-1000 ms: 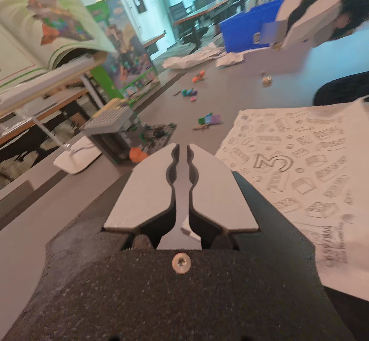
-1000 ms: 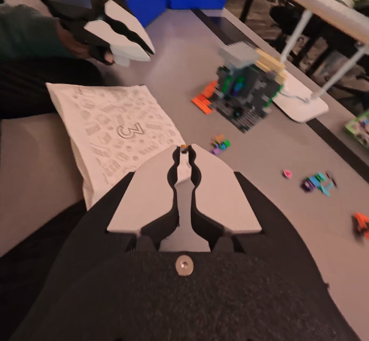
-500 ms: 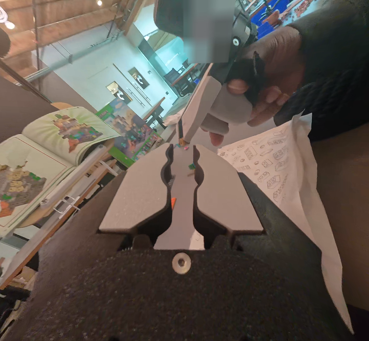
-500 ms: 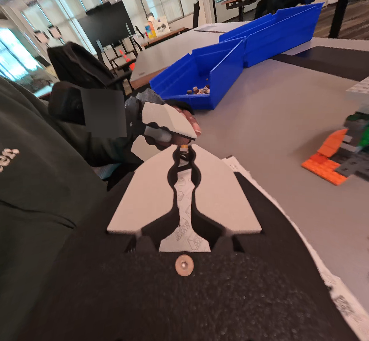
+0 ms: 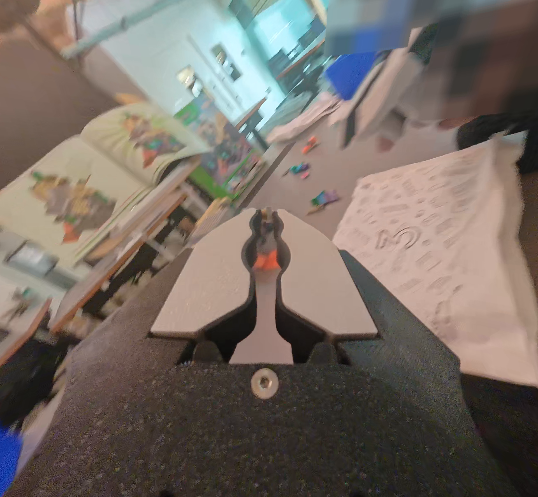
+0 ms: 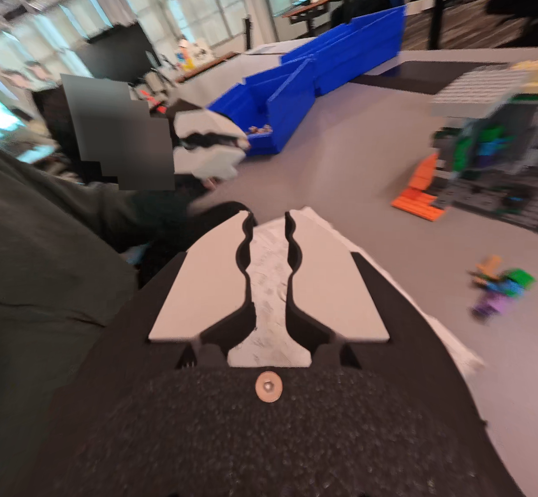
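Note:
My left gripper (image 5: 266, 215) is shut on a small tan piece (image 5: 267, 211) pinched at its very tips, held above the grey table. An orange part of the brick model shows through the gap behind its fingers. My right gripper (image 6: 267, 215) is open and empty, held over a white printed paper bag (image 6: 267, 264). The bag also shows in the left wrist view (image 5: 422, 250), to the right of the left gripper. Each gripper appears blurred in the other's view: the right one (image 5: 375, 105), the left one (image 6: 209, 145).
A grey, green and orange brick model (image 6: 480, 157) stands on the table at right. Blue bins (image 6: 305, 90) sit behind it. Loose coloured bricks (image 6: 500, 288) lie on the table (image 6: 349, 163). An open instruction booklet (image 5: 87, 192) rests on a stand at left. The grippers' ends are close to 9 centimeters from one another.
The small piece has passed from my right gripper to my left. The right gripper has opened and drawn back; the left has shut on the piece and swung away.

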### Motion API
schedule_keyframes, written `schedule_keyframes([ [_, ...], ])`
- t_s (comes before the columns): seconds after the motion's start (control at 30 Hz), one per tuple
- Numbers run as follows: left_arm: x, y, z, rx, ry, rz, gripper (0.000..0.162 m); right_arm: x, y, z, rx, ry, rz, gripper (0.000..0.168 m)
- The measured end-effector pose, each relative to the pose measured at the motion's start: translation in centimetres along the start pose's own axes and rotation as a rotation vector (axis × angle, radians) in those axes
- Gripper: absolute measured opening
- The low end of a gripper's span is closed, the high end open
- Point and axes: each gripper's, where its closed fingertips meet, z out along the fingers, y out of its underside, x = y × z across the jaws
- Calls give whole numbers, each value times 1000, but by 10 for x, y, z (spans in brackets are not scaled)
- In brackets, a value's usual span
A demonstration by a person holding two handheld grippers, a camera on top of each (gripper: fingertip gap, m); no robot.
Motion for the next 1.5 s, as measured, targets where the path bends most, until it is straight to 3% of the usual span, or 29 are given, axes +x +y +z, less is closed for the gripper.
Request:
schedule_keyframes([
  [0.13, -82, 49, -50, -197, -281, -156, 8, 32, 15, -41, -32, 194, -35, 19],
  [0.23, -141, 108, -106, -453, -494, -265, 8, 44, 18, -71, 22, 243, 28, 17],
  [0.33, -161, 160, -144, -654, -502, -470, 8, 54, 19, -96, 66, 311, 37, 16],
  [0.47, -158, 199, -160, -804, -434, -656, 8, 58, 19, -118, 101, 363, 36, 15],
  [0.7, -162, 209, -160, -831, -438, -686, 14, 81, 34, -152, 1, 556, -8, 15],
  [0.9, -160, 214, -162, -835, -438, -671, 41, 116, 56, -198, -138, 757, -8, 15],
  [1.17, -148, 213, -157, -840, -367, -666, 56, 168, 82, -217, -378, 813, -11, 16],
  [1.37, -143, 198, -149, -786, -346, -611, 52, 197, 89, -210, -498, 767, -44, 17],
  [1.5, -135, 170, -136, -692, -310, -552, 42, 209, 95, -206, -581, 726, -51, 16],
])
